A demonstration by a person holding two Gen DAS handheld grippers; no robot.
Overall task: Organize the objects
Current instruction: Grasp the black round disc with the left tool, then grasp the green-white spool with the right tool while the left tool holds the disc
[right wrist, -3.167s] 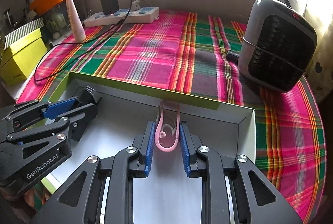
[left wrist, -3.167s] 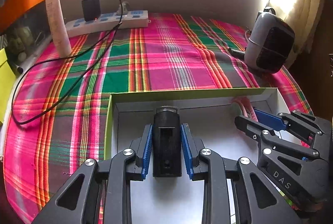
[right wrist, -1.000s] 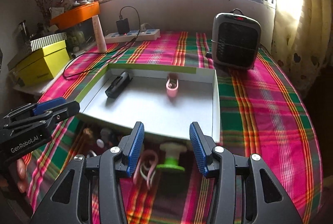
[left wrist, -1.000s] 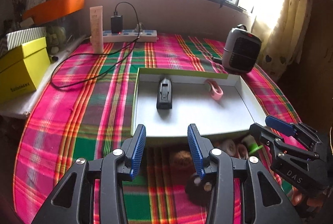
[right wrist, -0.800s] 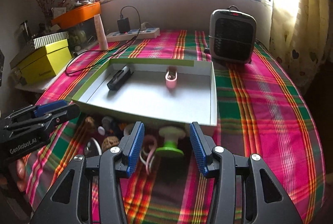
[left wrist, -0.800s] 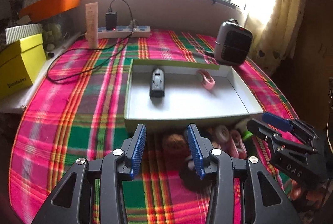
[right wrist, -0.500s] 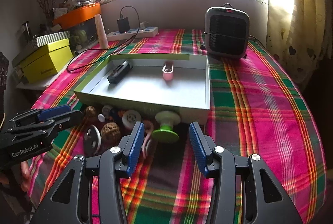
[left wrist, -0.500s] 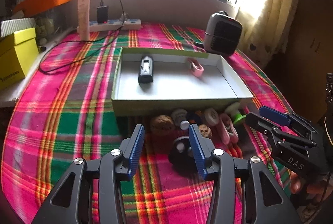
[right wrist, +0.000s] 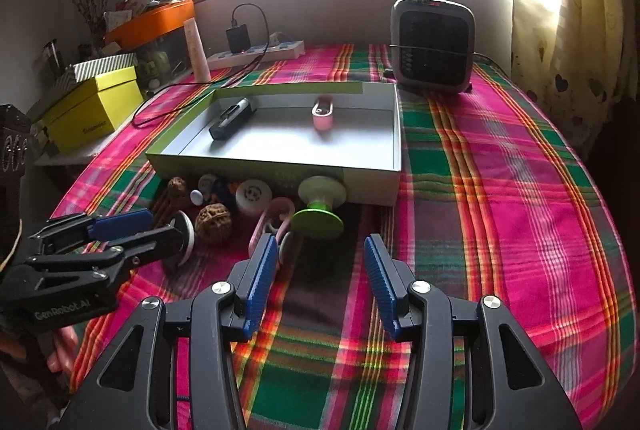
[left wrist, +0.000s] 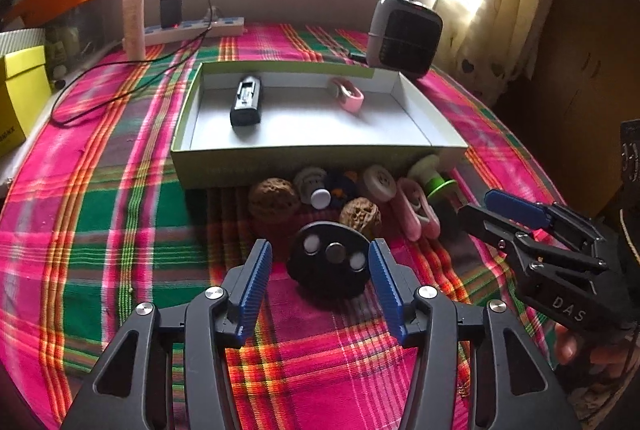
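Surface: plaid cloth [right wrist: 500,166] is spread under a shallow box [left wrist: 312,166] | In box: black device [left wrist: 246,102], pink clip [left wrist: 347,95] | Against box's near wall: walnuts, spools, dark disc [left wrist: 330,262] | Behind box: heater [right wrist: 434,44], power strip [right wrist: 260,55], bright window | left gripper [left wrist: 320,270] spread wide around disc, untouched | right gripper [right wrist: 320,272] spread wide, nothing held.

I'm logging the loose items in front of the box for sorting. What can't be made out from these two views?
- Dark item between the white pieces: left wrist view, shadowed and overlapped; identity unclear.
- Black disc: right wrist view, mostly hidden behind the left gripper.
- Pink clip: right wrist view, near end covered by a right gripper finger.
- Yellow box: left wrist view, cut off by the edge.
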